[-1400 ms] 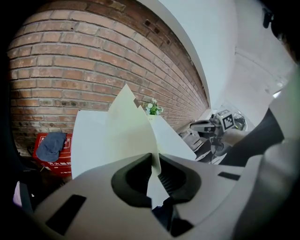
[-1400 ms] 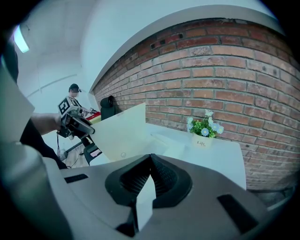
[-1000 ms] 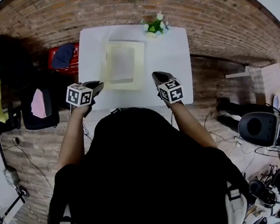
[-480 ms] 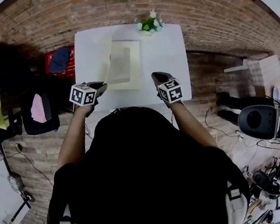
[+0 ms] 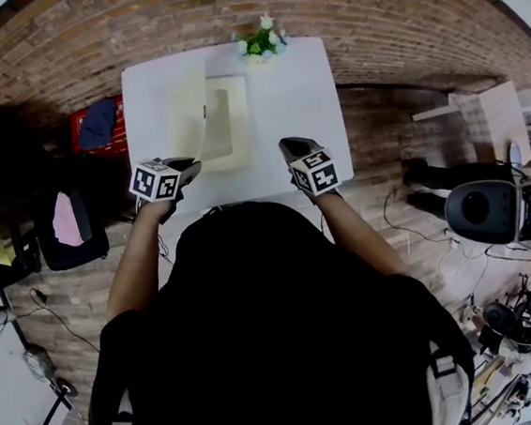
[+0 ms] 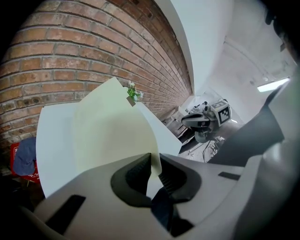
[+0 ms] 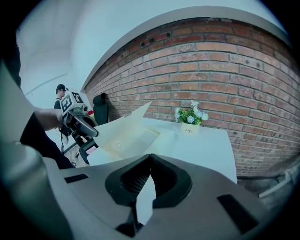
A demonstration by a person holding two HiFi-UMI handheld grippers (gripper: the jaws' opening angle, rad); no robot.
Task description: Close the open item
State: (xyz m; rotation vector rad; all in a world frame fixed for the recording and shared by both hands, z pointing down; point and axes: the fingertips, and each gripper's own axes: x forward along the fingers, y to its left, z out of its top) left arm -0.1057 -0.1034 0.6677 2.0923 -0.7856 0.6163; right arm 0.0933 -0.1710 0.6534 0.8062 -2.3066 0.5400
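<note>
Left gripper view: left hand-held gripper (image 6: 155, 157) almost closed, pinching edge of raised lid (image 6: 112, 126).
Right gripper view: right hand-held gripper (image 7: 150, 157) closed, tips meeting, nothing held.
Head view: cream box (image 5: 226, 131) open, upper centre of frame, on white bench (image 5: 302, 109).
Writing: flower pot (image 7: 190, 128) label looks like "Life".

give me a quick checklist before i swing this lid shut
1. Grip on lid: ok. The left gripper is closed on the edge of the lid.
2. Lid position: ok. It is raised, partly up over the box base, not yet closed.
3. Base recess: ok. It looks empty in the right gripper view.
4. Right gripper out of the lid's path: ok. It is shut and empty, over the table to the right of the box.
5. Flower pot: ok. It stands apart from the box at the far edge.
</note>
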